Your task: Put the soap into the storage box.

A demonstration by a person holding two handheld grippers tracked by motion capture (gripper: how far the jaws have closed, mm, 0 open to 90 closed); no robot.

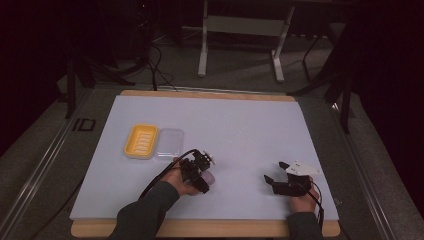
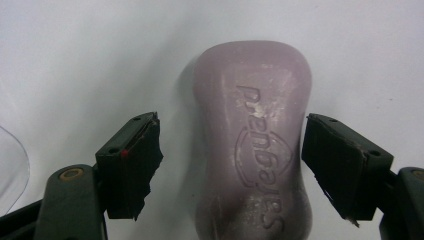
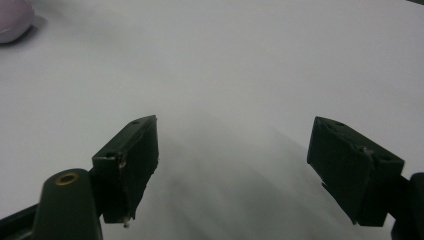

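A: Start with the high view. What lies on the tabletop (image 1: 240,125)?

B: A white sheet covers it. Toward the left sits a yellow soap dish (image 1: 141,141), and a clear lid (image 1: 169,144) lies right beside it, touching or nearly so. Nearer the person, the left hand-held gripper (image 1: 205,176) is down at a pale pink soap bar (image 1: 208,177), which rests on the sheet near the dish and lid. The right hand-held gripper (image 1: 278,172) is well apart to the right, over bare sheet, its jaws spread.

A: And the left gripper view?

B: The soap bar (image 2: 252,145) lies lengthwise between the two black jaws of the left hand-held gripper (image 2: 230,165). The jaws are spread. The one on the right of that view stands at the bar's edge; I cannot tell whether it touches. The one on the left stands clearly off the bar, with sheet showing between. Raised lettering runs along the bar's top face. A curved clear edge, the lid (image 2: 12,165), shows at the far left.

A: The right gripper view?

B: The right hand-held gripper (image 3: 232,160) has its jaws wide apart with nothing between them, just white sheet. In the upper left corner a bit of the pink soap bar (image 3: 14,20) shows, far from these jaws.
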